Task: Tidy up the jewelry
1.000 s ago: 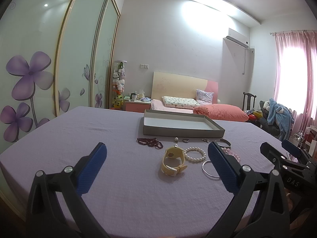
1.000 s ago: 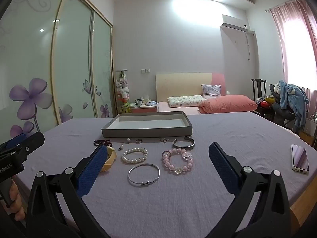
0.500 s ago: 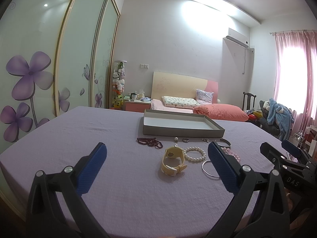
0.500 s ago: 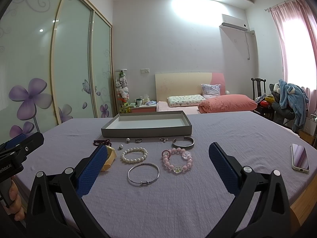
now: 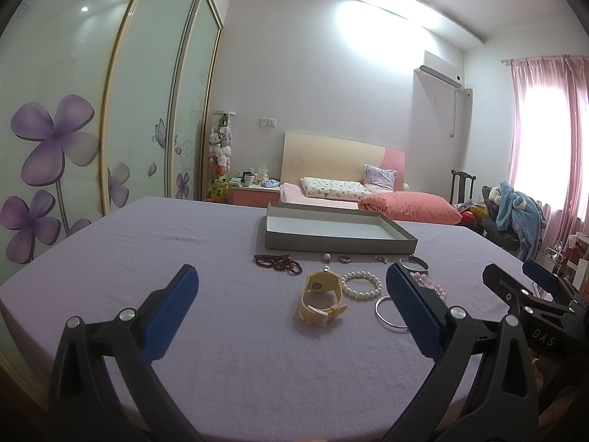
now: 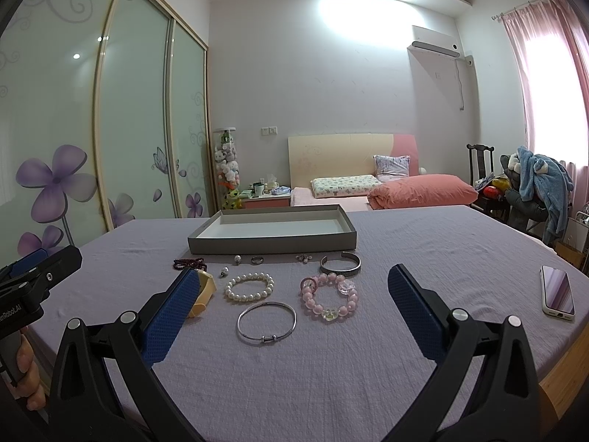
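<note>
Jewelry lies on the purple tablecloth before a shallow grey tray (image 6: 272,245) (image 5: 338,245): a yellow watch (image 5: 322,298), a pearl bracelet (image 6: 250,286) (image 5: 362,285), a thin silver bangle (image 6: 267,321), a pink bead bracelet (image 6: 329,296), a silver cuff (image 6: 340,263), dark red beads (image 5: 278,262), a ring (image 6: 257,259) and small earrings. My left gripper (image 5: 291,313) is open and empty, above the near table, short of the watch. My right gripper (image 6: 291,313) is open and empty, short of the bangle.
A phone (image 6: 557,293) lies near the table's right edge. The right gripper shows at the right in the left wrist view (image 5: 530,291). A bed (image 6: 405,191), a chair with clothes (image 6: 533,184) and sliding wardrobe doors (image 6: 110,129) stand behind the table.
The right wrist view has shifted very slightly; the jewelry and the left gripper have not moved.
</note>
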`<action>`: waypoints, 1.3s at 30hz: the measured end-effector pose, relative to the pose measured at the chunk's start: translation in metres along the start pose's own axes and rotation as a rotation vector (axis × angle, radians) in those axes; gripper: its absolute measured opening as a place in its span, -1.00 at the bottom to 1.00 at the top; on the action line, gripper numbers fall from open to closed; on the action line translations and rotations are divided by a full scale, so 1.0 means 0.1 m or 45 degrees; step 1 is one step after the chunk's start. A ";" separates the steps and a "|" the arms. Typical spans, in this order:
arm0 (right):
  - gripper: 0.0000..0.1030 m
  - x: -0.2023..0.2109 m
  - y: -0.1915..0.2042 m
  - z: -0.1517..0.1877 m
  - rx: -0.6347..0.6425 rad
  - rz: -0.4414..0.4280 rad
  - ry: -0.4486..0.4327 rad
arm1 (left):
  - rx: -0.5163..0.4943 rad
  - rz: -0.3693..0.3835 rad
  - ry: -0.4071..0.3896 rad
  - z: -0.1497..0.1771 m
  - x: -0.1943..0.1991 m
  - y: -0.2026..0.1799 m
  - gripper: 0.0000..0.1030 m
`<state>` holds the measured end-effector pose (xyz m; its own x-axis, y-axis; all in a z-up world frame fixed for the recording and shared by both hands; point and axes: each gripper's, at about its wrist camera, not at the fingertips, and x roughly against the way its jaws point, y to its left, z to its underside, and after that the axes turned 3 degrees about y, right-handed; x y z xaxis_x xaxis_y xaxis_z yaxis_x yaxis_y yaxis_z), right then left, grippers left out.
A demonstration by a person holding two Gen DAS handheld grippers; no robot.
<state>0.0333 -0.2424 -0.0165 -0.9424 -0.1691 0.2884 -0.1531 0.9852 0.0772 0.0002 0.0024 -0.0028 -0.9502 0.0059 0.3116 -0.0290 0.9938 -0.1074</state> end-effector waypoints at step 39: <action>0.97 -0.01 0.00 0.00 -0.004 0.000 0.004 | -0.002 -0.007 0.004 0.07 -0.04 -0.03 0.92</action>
<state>0.0342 -0.2426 -0.0170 -0.9416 -0.1692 0.2911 -0.1522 0.9851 0.0803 0.0021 -0.0017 -0.0107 -0.9490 0.0005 0.3152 -0.0340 0.9940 -0.1040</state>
